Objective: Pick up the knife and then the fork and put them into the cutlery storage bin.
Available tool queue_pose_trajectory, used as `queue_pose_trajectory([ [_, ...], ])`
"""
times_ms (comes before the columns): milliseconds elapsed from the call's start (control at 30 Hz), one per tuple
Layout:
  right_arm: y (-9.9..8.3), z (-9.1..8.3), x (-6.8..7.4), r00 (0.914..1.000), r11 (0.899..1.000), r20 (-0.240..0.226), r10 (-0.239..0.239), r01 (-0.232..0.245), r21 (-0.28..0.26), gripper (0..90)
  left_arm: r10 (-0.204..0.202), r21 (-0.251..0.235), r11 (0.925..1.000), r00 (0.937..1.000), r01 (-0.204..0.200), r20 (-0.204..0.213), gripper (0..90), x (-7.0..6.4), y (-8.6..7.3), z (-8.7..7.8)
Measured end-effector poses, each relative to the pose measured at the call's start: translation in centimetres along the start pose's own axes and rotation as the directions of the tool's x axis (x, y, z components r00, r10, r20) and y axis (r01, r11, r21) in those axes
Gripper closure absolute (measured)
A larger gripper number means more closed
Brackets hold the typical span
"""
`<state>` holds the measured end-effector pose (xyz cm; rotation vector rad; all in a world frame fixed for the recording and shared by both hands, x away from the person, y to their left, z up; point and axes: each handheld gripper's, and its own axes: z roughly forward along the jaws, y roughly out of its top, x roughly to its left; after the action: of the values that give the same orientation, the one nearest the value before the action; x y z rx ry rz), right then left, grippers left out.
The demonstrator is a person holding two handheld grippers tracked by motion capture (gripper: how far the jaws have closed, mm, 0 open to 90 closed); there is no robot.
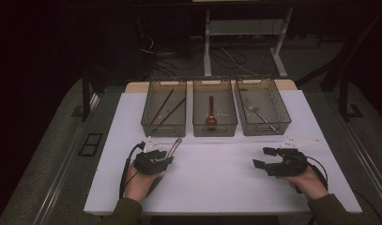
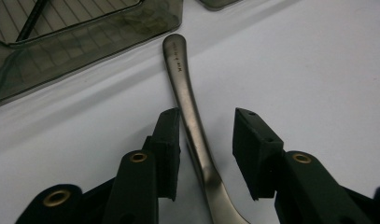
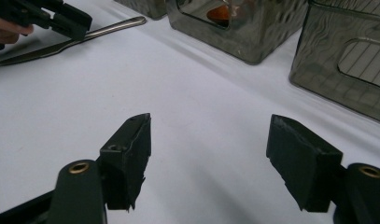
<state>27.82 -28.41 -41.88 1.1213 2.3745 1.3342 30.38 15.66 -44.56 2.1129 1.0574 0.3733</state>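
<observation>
While the left gripper (image 1: 166,151) rests low on the white table (image 1: 217,173) near its left front part, a metal knife (image 2: 190,112) lies flat on the table between its two black jaws. In the left gripper view the jaws stand apart, one on each side of the handle; the left jaw is touching or almost touching the handle, while a clear gap shows between the handle and the right jaw, so the gripper is open around the knife rather than clamped on it. The rounded end of the handle points toward the left bin (image 1: 164,108), one of three smoky see-through bins set in a row at the far side of the table. That bin holds dark chopsticks (image 1: 163,108), the middle bin (image 1: 214,108) holds a spoon with a reddish bowl (image 1: 210,115), and the right bin (image 1: 263,107) holds a fork (image 1: 259,115). In the right gripper view the blade runs out behind the left gripper's jaws toward the person's hand. Well apart from it, the right gripper (image 1: 263,157) lies near the right front part of the table, its jaws spread wide with nothing between them.
</observation>
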Motion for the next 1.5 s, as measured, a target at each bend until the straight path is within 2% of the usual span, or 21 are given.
queue_pose_trajectory([
  [133, -0.2, 0.1, 0.1, 0.9999, 1.0, -0.002, -0.011, 0.011, -0.008, 29.7, -0.001, 0.013, 0.9999, 1.0, 0.002, -0.005, 66.6, 0.1, 0.0, 0.3],
  [300, -0.2, 0.3, 0.2, 0.9998, 1.0, 0.003, -0.021, 0.021, -0.011, 29.7, 0.019, 0.024, 0.9995, 0.9995, -0.018, -0.025, 70.9, -0.1, 0.0, 0.4],
  [400, -0.2, 0.3, 0.2, 0.9998, 1.0, 0.007, -0.019, 0.02, -0.011, 29.7, 0.01, 0.035, 0.9994, 0.9994, -0.009, -0.033, 72.0, -0.2, 0.1, 0.4],
  [700, -0.3, 0.5, 0.3, 0.9998, 1.0, 0.006, -0.021, 0.021, -0.004, 30.8, 0.008, 0.051, 0.9987, 0.9995, -0.007, -0.029, 76.2, -0.2, 0.3, 0.5],
  [900, -0.3, 0.5, 0.3, 0.9997, 1.0, 0.003, -0.024, 0.024, -0.001, 31.1, 0.04, 0.05, 0.998, 0.9989, -0.038, -0.026, 79.1, -0.2, 0.3, 0.5],
  [1033, -0.3, 0.5, 0.2, 0.9995, 0.999, -0.001, -0.032, 0.032, 0.002, 31.0, 0.043, 0.047, 0.998, 0.999, -0.043, -0.011, 79.3, -0.1, 0.3, 0.5],
  [1167, -0.3, 0.6, 0.2, 0.9991, 0.999, -0.023, -0.036, 0.037, 0.009, 28.0, 0.067, 0.063, 0.9957, 0.9976, -0.067, 0.018, 79.3, 0.0, 0.4, 0.3],
  [1367, -0.2, 0.7, 0.2, 0.9979, 0.999, -0.047, -0.043, 0.044, 0.011, 23.0, 0.107, 0.071, 0.9912, 0.9923, -0.111, 0.063, 79.4, -0.5, 0.8, 0.1],
  [1467, 0.0, 0.8, 0.2, 0.9971, 0.999, -0.071, -0.025, 0.026, 0.022, 18.9, 0.117, 0.069, 0.99, 0.9893, -0.123, 0.087, 79.4, -0.8, 1.0, 0.0],
  [1500, 0.1, 0.9, 0.2, 0.9956, 0.999, -0.092, -0.018, 0.021, 0.032, 18.8, 0.123, 0.066, 0.9894, 0.988, -0.129, 0.093, 79.3, -0.9, 1.0, -0.1],
])
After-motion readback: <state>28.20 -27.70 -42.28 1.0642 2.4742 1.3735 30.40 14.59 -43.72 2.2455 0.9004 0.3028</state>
